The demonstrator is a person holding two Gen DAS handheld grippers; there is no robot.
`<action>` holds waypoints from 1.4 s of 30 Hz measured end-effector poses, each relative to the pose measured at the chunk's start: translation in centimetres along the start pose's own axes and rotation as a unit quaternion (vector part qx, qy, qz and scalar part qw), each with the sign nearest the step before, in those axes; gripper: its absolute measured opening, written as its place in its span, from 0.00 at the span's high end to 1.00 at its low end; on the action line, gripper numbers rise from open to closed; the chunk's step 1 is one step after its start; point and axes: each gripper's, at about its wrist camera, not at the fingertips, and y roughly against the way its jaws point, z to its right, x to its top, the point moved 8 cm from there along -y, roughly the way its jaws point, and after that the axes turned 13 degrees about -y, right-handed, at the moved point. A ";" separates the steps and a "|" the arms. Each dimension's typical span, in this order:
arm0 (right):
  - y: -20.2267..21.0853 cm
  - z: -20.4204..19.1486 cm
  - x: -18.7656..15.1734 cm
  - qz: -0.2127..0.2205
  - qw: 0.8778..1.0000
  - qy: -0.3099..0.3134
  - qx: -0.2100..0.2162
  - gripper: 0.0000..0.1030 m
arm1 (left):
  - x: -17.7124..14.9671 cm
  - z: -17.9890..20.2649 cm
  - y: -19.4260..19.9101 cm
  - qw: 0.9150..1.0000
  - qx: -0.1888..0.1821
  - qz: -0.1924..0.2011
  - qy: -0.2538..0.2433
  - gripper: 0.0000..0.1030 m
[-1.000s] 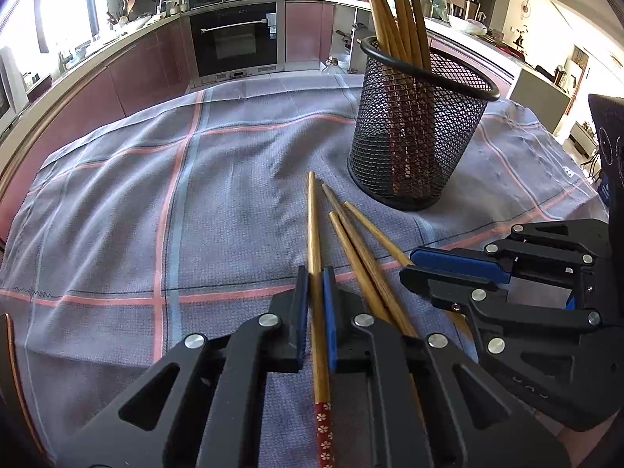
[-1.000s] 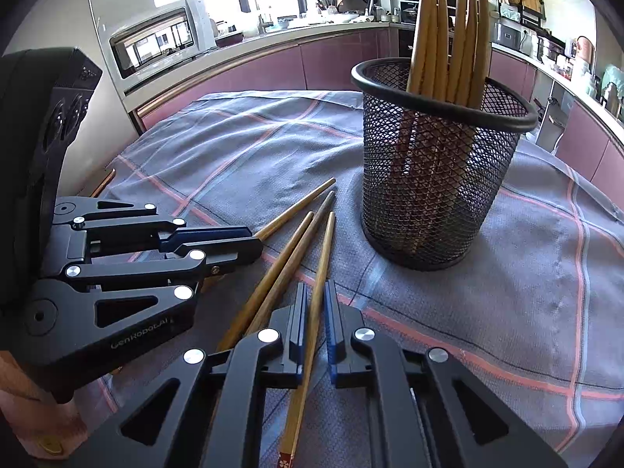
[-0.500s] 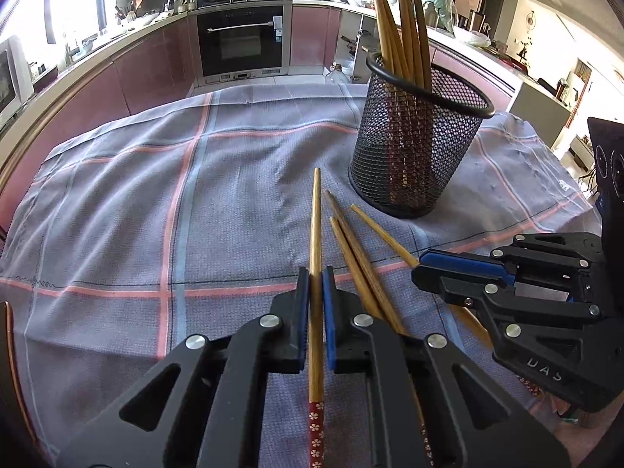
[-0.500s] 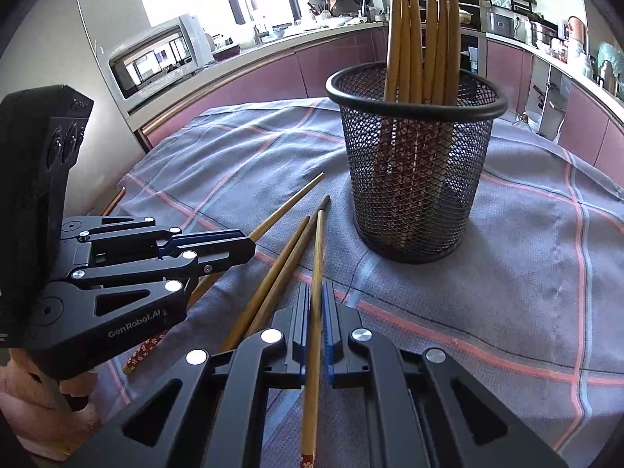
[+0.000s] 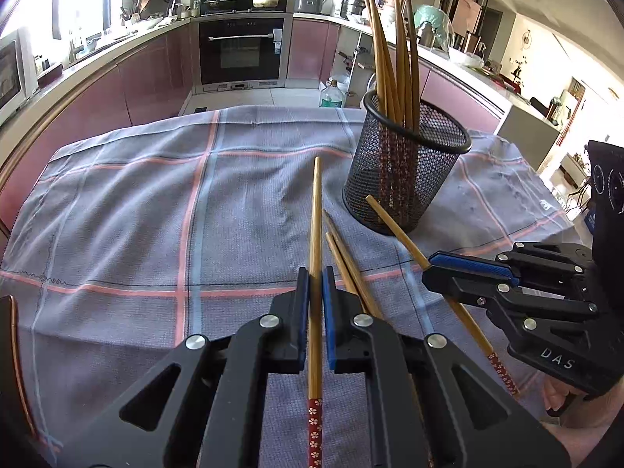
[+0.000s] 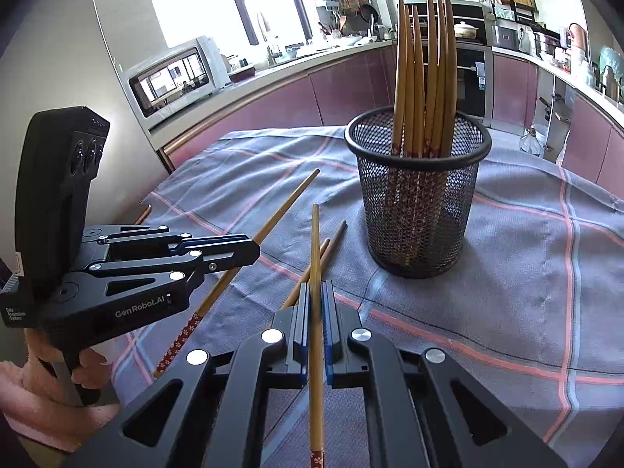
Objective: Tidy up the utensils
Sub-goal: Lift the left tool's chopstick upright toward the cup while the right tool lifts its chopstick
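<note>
A black mesh holder (image 5: pixel 405 171) (image 6: pixel 419 195) stands on the checked cloth with several wooden chopsticks upright in it. My left gripper (image 5: pixel 316 284) is shut on one chopstick (image 5: pixel 315 226) and holds it above the cloth, tip pointing forward. My right gripper (image 6: pixel 316 300) is shut on another chopstick (image 6: pixel 315 249), also lifted. Each gripper shows in the other's view: the right gripper (image 5: pixel 433 273) and the left gripper (image 6: pixel 249 253). Two loose chopsticks (image 5: pixel 343 257) (image 6: pixel 331 245) lie on the cloth between the grippers, short of the holder.
The grey cloth with pink and blue stripes (image 5: pixel 156 214) covers the table. Kitchen counters, an oven (image 5: pixel 241 50) and a microwave (image 6: pixel 175 74) stand beyond the table's far edges.
Both grippers have risen and pulled back from the holder, each lifting its chopstick off the cloth. The two loose chopsticks stay where they lay.
</note>
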 end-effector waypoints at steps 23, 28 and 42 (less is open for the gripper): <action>5.2 -0.4 2.5 0.069 0.997 0.006 0.015 0.95 | 2.6 0.6 6.1 0.998 -0.007 0.066 -0.002 0.93; 6.0 -0.5 2.9 0.084 0.996 0.006 0.018 0.95 | 2.7 0.5 7.1 0.997 -0.007 0.074 -0.001 0.93; 8.2 -0.7 4.0 0.117 0.993 0.004 0.032 0.95 | 3.9 0.4 8.6 0.995 -0.012 0.096 0.000 0.93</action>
